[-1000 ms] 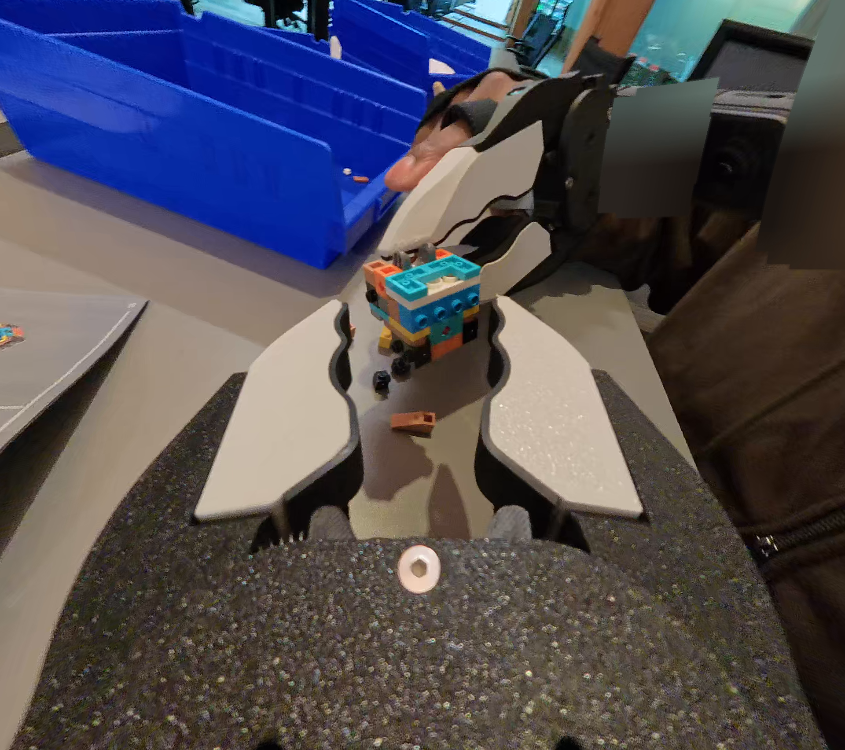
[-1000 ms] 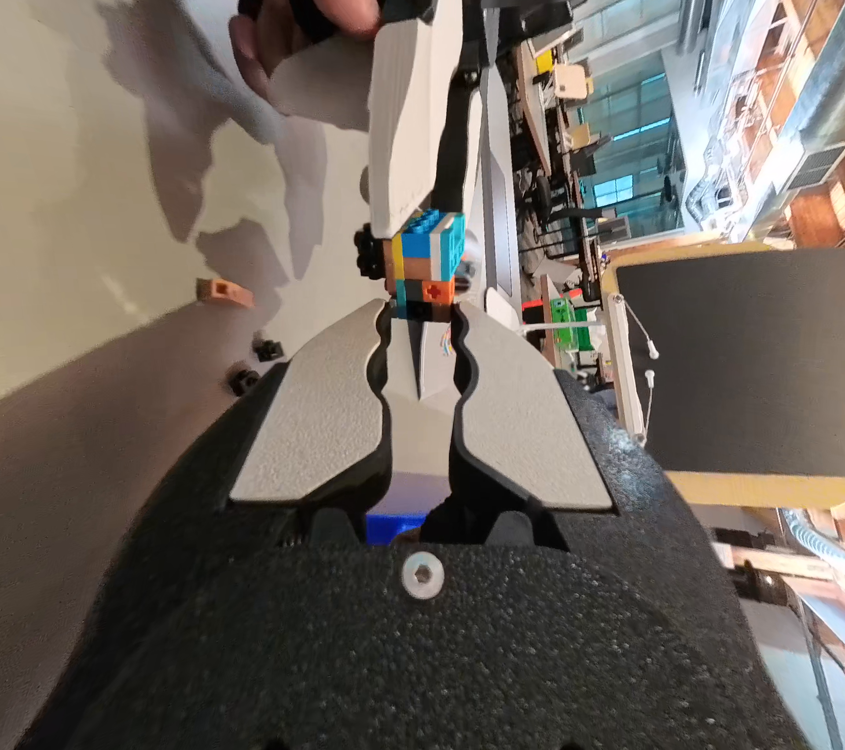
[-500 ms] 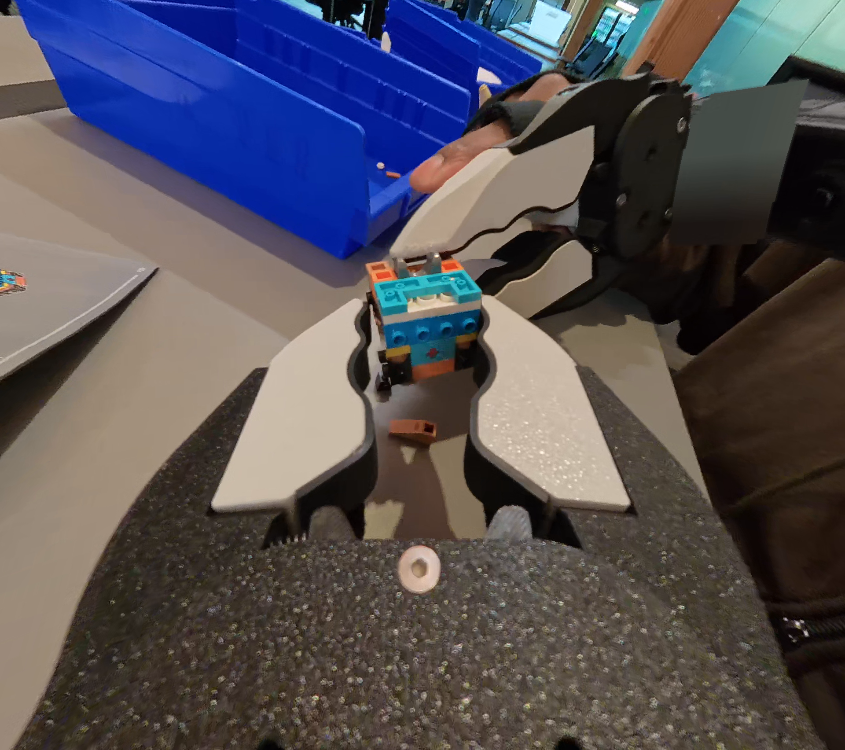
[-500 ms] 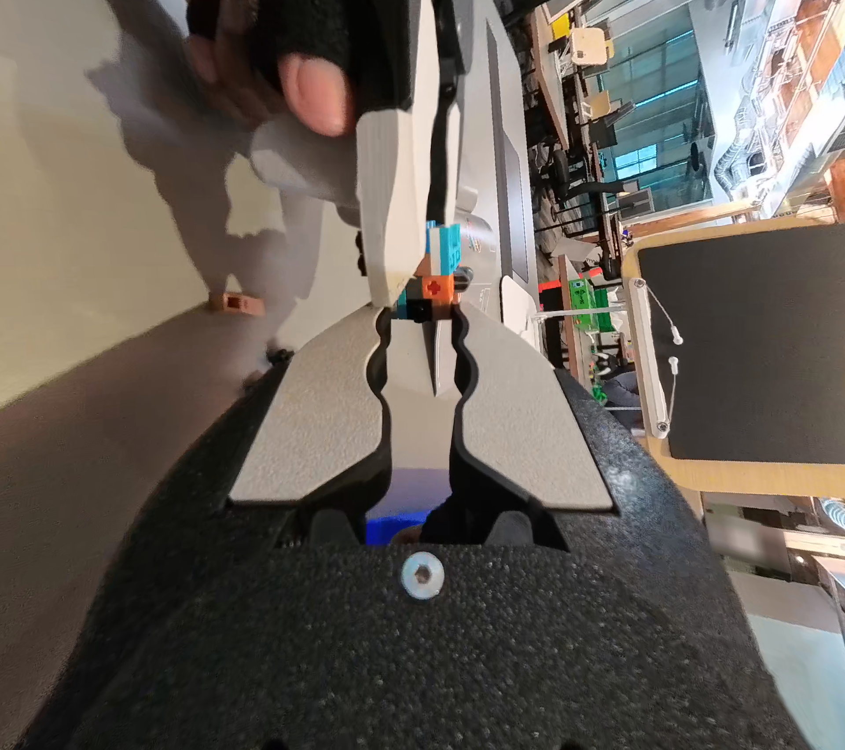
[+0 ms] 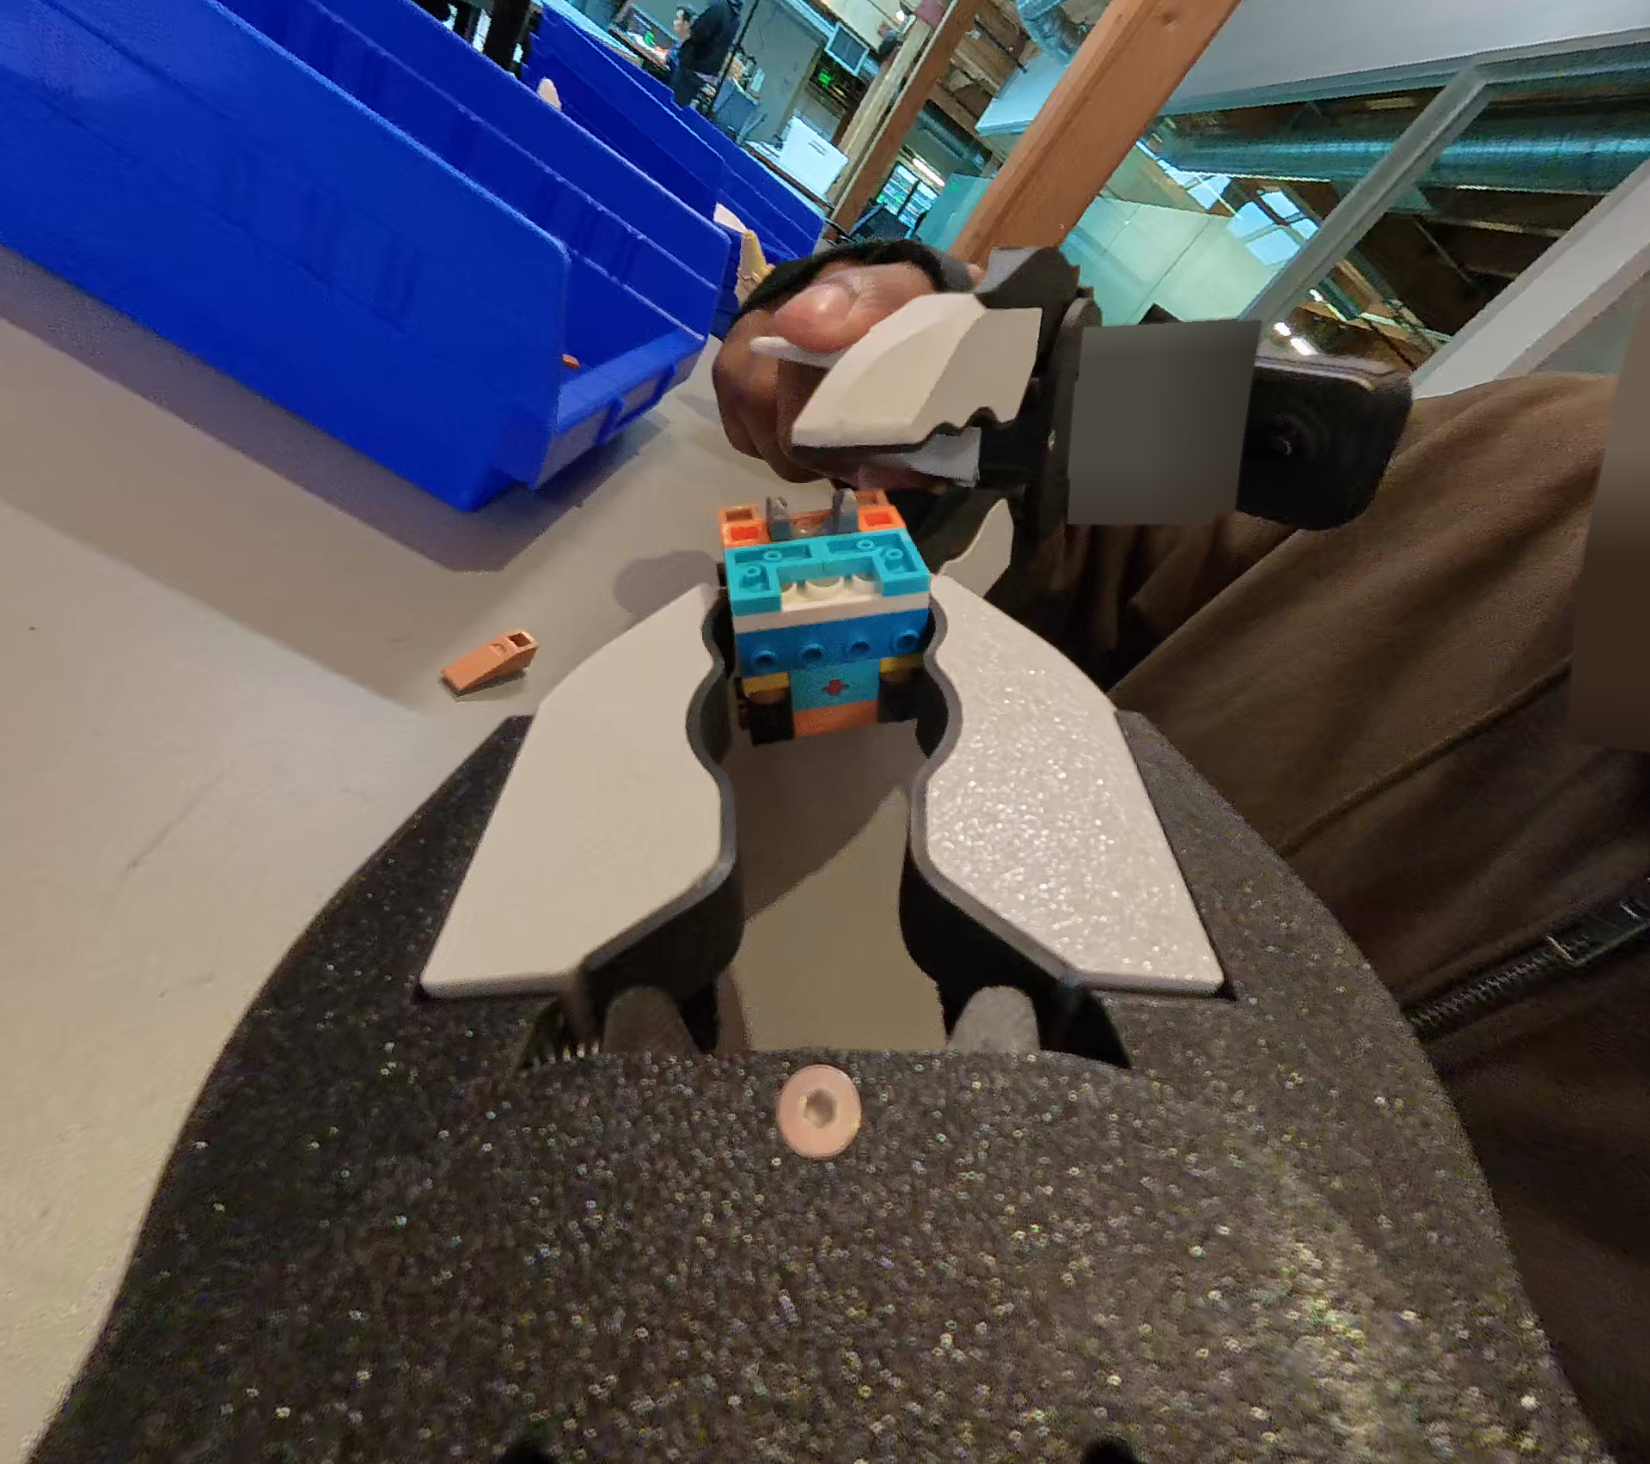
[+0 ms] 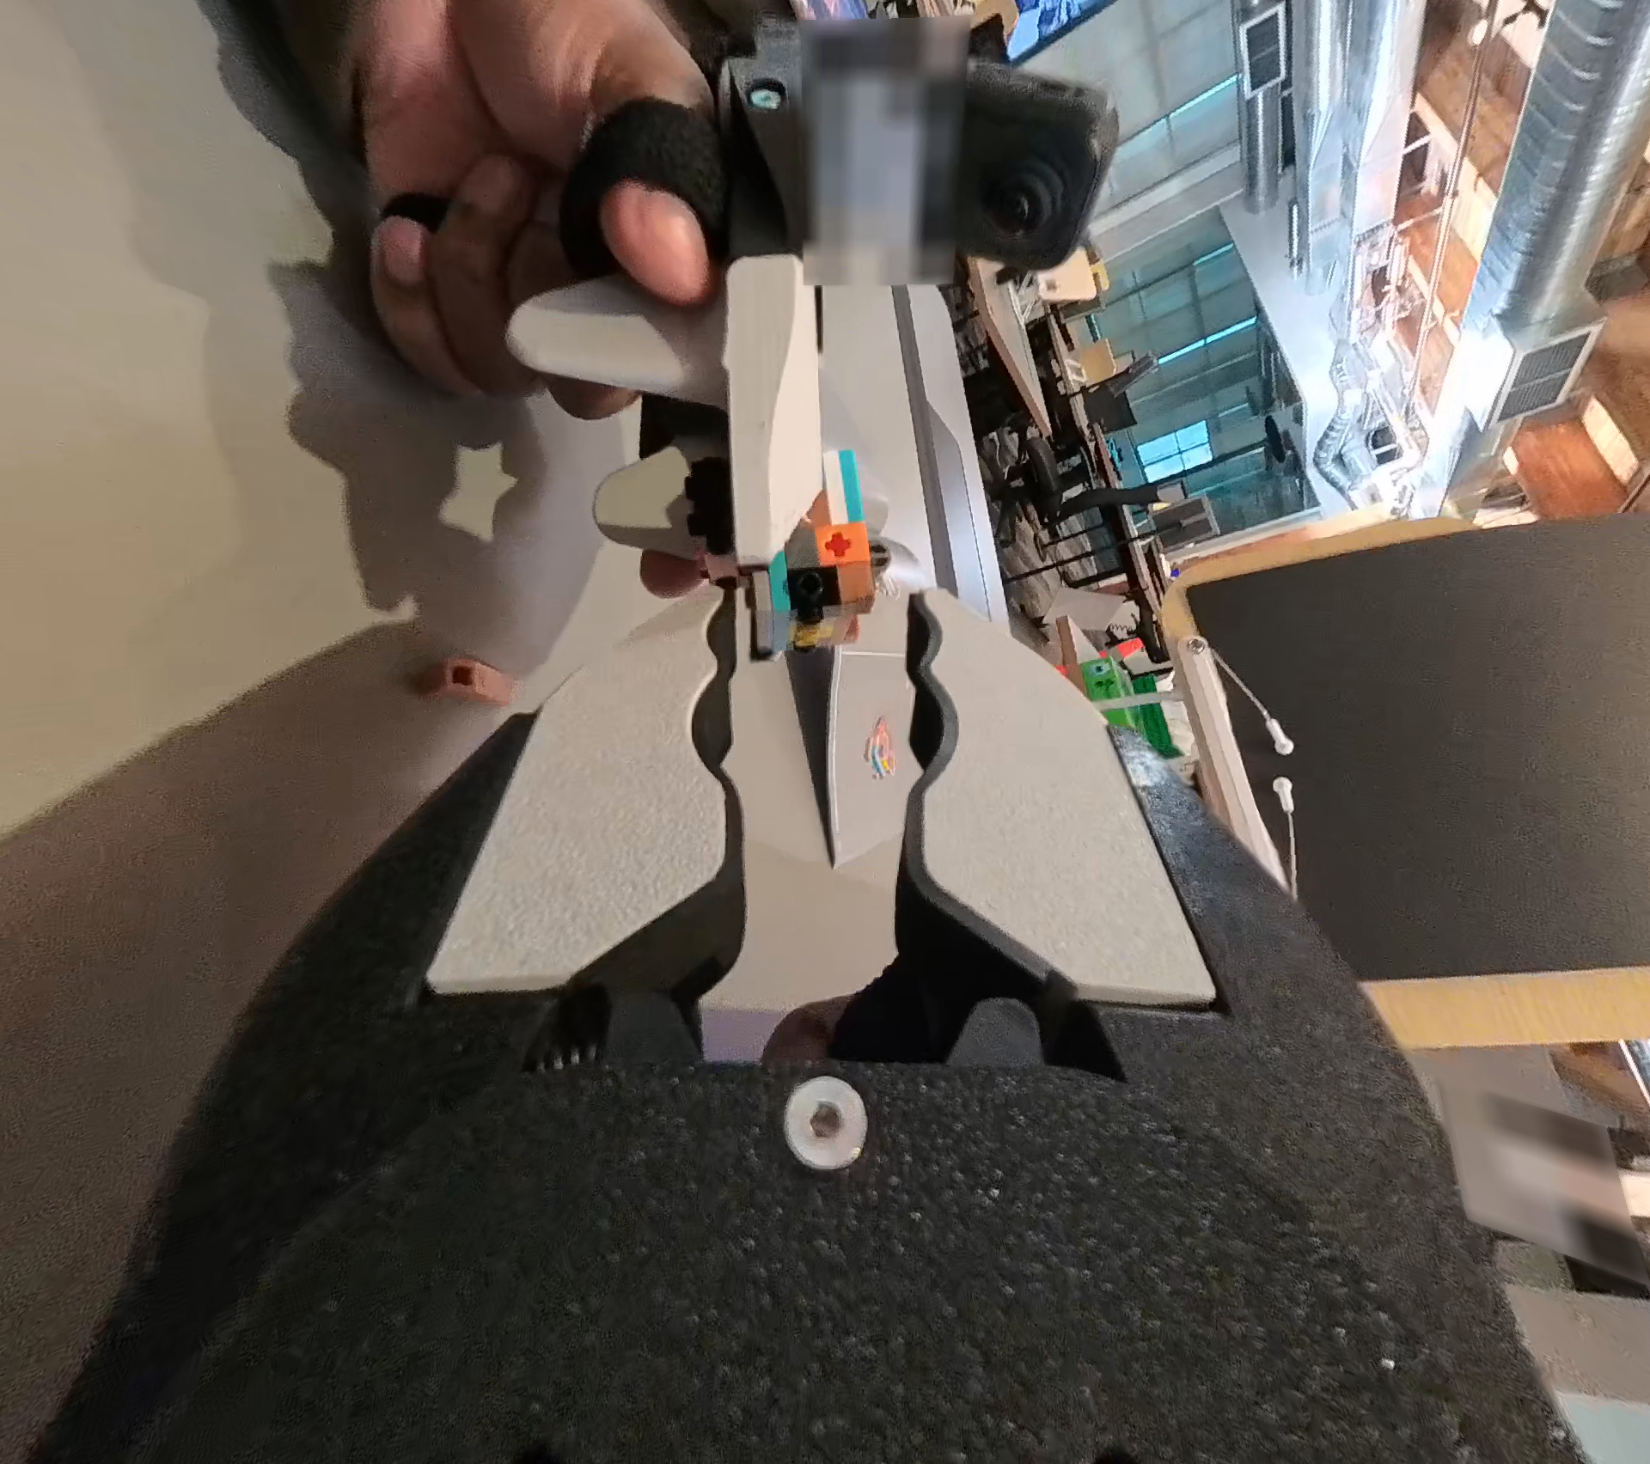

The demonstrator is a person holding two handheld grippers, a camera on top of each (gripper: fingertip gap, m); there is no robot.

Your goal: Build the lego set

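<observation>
Since a second ago the lego model [image 5: 823, 622] has changed hands: my right gripper [image 5: 799, 421] has let go and drawn back above it, its jaws now narrow with nothing between them, while my left gripper [image 5: 826, 631] has closed in from both sides and clamps the model at its tips, clear of the table [image 5: 179, 707]. From the right wrist view I see that model [image 6: 817, 573] end-on, just ahead of my own empty tips. Nearest beyond, a loose brown slope brick [image 5: 491, 662] lies on the table to the left, unattached. Farther off stand the blue bins [image 5: 357, 216]. I judge the build well along: a multi-layer block of teal, blue, orange and white is assembled, but at least that slope brick remains to fit.
</observation>
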